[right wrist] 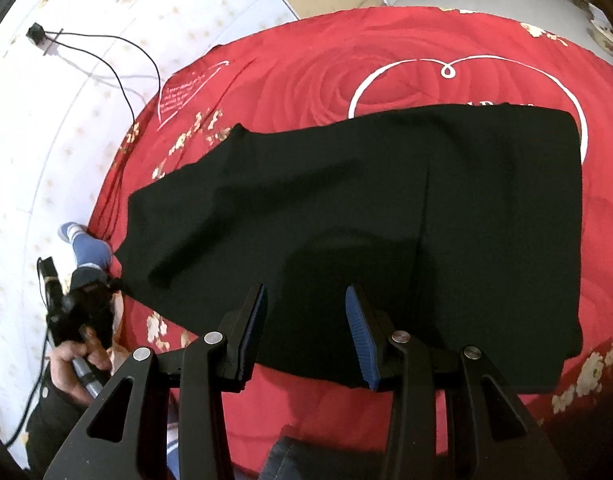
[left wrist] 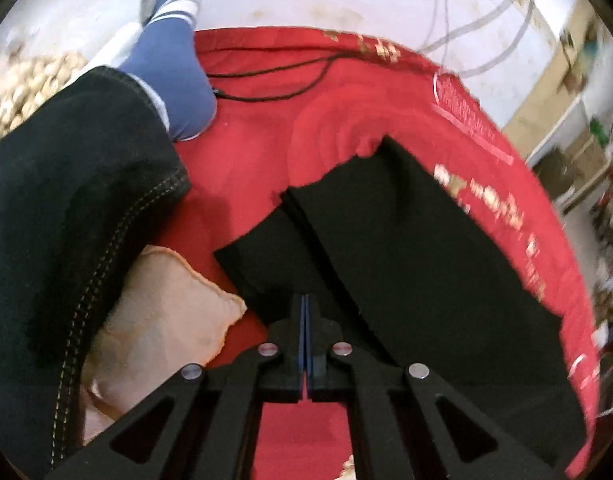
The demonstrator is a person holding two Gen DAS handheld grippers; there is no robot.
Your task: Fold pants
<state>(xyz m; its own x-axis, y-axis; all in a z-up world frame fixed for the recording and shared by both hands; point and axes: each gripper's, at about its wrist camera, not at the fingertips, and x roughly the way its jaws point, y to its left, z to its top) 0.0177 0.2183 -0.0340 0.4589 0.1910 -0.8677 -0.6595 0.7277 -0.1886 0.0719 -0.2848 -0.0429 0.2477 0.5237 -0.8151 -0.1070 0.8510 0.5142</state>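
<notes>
Pants [right wrist: 346, 216] plain black, no pattern. Cloth under them [right wrist: 306, 80] red w/ big tonal rose print, white heart outline + white script, cream/gold blossom clusters near edges. Floor [right wrist: 46, 140] white w/ small gold flecks. Sock [left wrist: 174, 60] blue, white stripes, grey toe. Person's trouser leg [left wrist: 66, 200] black w/ pale contrast stitching. Cushion [left wrist: 162, 320] peach/tan. Left gripper [left wrist: 305, 320] black, blue pads. Right gripper [right wrist: 306, 328] black, ribbed blue pads [right wrist: 360, 340]. Cable [right wrist: 118, 76] black.

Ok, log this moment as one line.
left gripper: shut, nothing visibly held | right gripper: open, over pants | pants: flat on red cloth
</notes>
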